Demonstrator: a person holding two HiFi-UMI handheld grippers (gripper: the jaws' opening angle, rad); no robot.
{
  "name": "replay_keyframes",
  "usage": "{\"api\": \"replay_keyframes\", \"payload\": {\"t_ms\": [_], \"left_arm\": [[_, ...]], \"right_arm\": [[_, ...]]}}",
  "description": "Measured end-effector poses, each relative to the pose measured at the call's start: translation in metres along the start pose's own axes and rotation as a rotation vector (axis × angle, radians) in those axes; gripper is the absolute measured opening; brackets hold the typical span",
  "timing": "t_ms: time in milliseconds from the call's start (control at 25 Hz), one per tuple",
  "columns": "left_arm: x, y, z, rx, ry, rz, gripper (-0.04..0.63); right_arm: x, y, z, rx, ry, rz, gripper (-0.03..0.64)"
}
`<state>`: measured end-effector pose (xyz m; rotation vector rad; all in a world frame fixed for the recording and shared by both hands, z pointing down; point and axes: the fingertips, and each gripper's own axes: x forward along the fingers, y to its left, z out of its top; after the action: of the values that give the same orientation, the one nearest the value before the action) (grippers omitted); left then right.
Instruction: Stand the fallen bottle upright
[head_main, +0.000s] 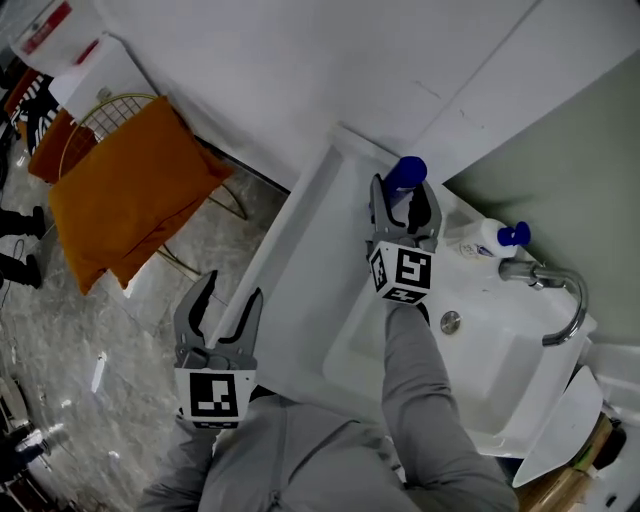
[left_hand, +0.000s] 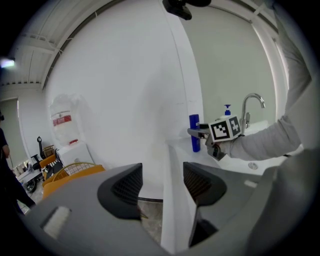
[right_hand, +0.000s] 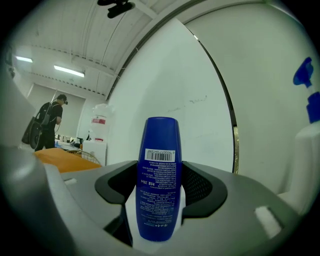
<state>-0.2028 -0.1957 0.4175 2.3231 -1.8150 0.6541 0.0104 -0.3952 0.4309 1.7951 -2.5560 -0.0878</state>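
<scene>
My right gripper (head_main: 403, 192) clamps the upright dark-blue plastic bottle (right_hand: 159, 180) on the white ceramic washbasin (head_main: 300, 300). My left gripper (head_main: 230, 292) gapes empty beside that basin, above the marbled floor (head_main: 130, 330). From overhead, only the bottle's top shows.

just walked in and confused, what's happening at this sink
A person works with a two-jaw gripper in each hand. The right gripper is closed on a dark blue plastic bottle, which stands upright on the white sink counter. The left gripper is open and empty, beside the counter's edge.
</scene>
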Motion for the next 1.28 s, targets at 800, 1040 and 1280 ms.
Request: {"api": "replay_keyframes", "payload": {"t_ms": [800, 1040, 1280], "left_arm": [[0.002, -0.017, 0.010, 0.014, 0.012, -0.036, 0.304], [0.000, -0.019, 0.014, -0.001, -0.001, -0.032, 0.304], [-0.004, -0.017, 0.018, 0.006, -0.034, -0.025, 0.304]], "right_arm": [[-0.011, 0.007, -0.013, -0.091, 0.045, 0.071, 0.276], [-0.012, 0.011, -0.010, -0.058, 0.047, 0.108, 0.306], [-0.013, 0.009, 0.003, -0.066, 0.026, 0.098, 0.325]]}}
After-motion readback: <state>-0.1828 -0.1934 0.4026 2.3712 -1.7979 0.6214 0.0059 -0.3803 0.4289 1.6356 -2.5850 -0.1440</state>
